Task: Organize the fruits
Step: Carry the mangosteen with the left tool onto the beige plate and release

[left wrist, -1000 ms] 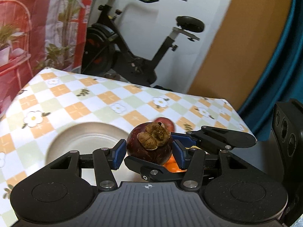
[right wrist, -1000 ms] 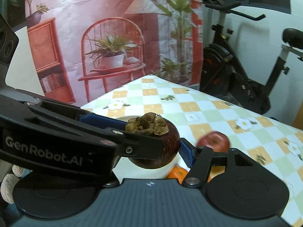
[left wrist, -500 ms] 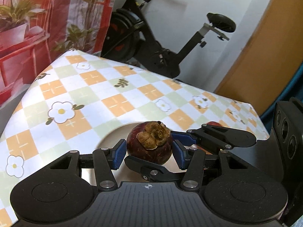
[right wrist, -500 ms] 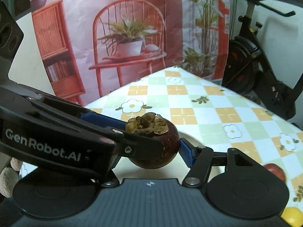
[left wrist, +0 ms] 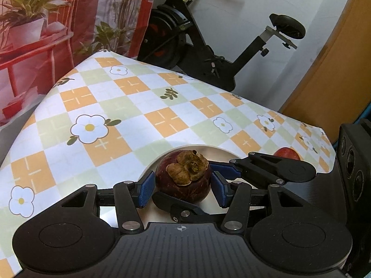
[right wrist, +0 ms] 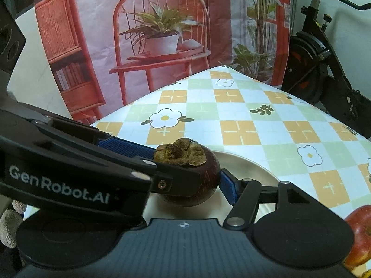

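A dark purple mangosteen [left wrist: 183, 180] with a dry brown cap sits between the blue pads of both grippers, over a beige plate [left wrist: 215, 149]. My left gripper [left wrist: 182, 186] has its pads close beside the fruit, with a thin gap on each side. My right gripper [right wrist: 185, 176] crosses it from the side, pads against the mangosteen [right wrist: 192, 178]. The plate [right wrist: 250, 164] lies under it. A red apple [right wrist: 358, 229] lies right of the plate, also in the left wrist view [left wrist: 286, 154].
The table has a checked flower cloth [left wrist: 129, 115]. An exercise bike [left wrist: 208, 46] stands behind the far edge. A red chair backdrop [right wrist: 162, 46] hangs at the left. The table edges drop off at left and far side.
Both grippers with the mangosteen have moved left across the table, from over the oranges and apple to over the plate. The left pads now show a small gap.
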`<state>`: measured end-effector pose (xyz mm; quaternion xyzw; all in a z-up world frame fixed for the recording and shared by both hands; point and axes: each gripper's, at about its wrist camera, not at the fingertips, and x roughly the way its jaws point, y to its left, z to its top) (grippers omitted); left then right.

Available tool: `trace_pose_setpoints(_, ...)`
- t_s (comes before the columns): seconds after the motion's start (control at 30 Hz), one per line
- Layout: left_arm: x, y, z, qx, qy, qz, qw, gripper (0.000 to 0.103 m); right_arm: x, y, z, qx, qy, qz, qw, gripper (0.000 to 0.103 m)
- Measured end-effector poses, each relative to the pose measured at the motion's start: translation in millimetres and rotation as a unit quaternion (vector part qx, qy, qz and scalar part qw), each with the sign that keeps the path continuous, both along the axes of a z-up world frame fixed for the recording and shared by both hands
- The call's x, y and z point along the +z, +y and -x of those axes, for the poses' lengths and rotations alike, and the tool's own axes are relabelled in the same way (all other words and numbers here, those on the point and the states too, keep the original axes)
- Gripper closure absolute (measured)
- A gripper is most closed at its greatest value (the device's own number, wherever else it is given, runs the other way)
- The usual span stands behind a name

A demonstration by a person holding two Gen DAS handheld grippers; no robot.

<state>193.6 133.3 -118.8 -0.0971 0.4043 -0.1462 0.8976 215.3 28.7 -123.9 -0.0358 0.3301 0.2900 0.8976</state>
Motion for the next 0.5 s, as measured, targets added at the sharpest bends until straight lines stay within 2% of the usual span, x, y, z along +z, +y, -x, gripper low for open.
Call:
trace_pose_setpoints(0.37, -1.4, 0.6, 2.2, 0.005, -0.005, -0.016, 0.9998, 0.046, -7.1, 7.7, -0.6, 0.006, 0.002, 0.013, 1.0, 0.038)
trace_pose_setpoints(0.47, -0.6, -1.3, 2.5, 0.009, -0.007, -0.026, 0.9996, 0.045, -6.2, 8.6, 0.0, 0.007, 0.005, 0.022, 1.0, 0.035)
trace_pose_setpoints(0.5, -0.4, -2.0, 2.6, 0.011, -0.006, -0.029, 0.9995, 0.045, -5.4, 8.6, 0.8, 0.005, 0.004, 0.026, 1.0, 0.03)
